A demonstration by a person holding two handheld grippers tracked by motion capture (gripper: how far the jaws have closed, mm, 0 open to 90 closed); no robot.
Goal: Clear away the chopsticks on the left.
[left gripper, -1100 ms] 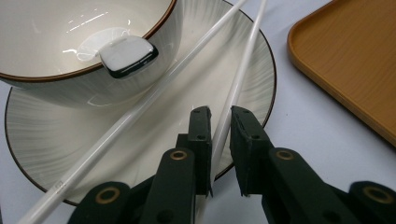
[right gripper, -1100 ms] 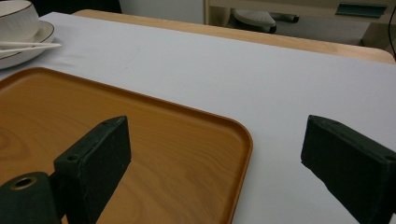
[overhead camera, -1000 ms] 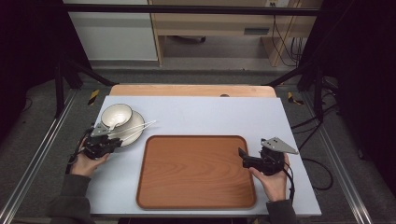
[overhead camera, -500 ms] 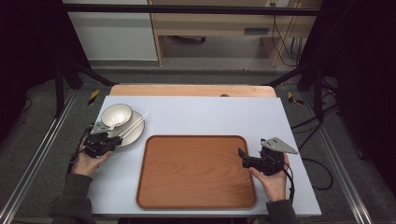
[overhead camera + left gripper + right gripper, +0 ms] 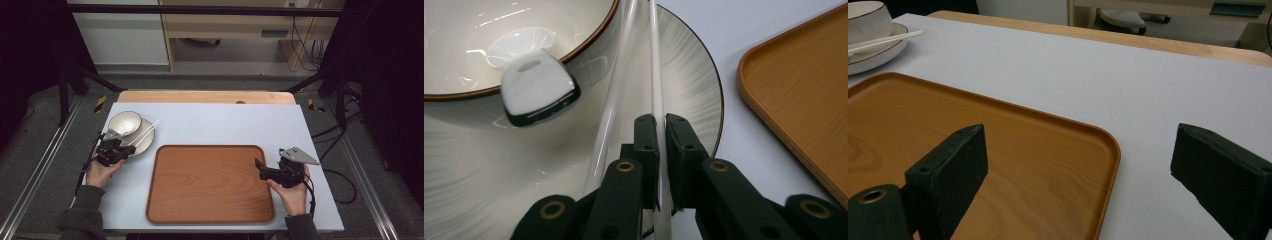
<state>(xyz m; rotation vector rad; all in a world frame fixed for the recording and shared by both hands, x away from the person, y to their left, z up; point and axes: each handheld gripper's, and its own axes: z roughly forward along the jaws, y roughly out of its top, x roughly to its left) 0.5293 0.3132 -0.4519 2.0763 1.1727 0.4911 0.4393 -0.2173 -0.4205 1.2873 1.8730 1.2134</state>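
Jaws of the left gripper [image 5: 659, 165] are pinching one white chopstick [image 5: 657, 90] between their pads, having just been closing onto it. A second chopstick [image 5: 616, 95] is lying just beside the first, outside the grip, and both are slanting across the ribbed plate [image 5: 684, 75]. On that plate a cream bowl [image 5: 484, 30] with a brown rim is sitting, and a white ceramic spoon [image 5: 536, 87] is leaning out over its edge; whether the spoon is touching the plate is hard to tell from here. In the high view the left gripper [image 5: 111, 150] is resting at the plate's near edge, at the left of the pale worktop [image 5: 225, 120], with the left hand [image 5: 100, 172] behind it.

The right gripper [image 5: 1078, 175] is holding its jaws wide apart with nothing between them, hovering over the right rim of the wooden tray [image 5: 998, 150]. In the high view the right gripper [image 5: 280, 170] is pointing left toward the tray [image 5: 210, 185], which is lying in the middle of the worktop, just beside the plate [image 5: 142, 142].
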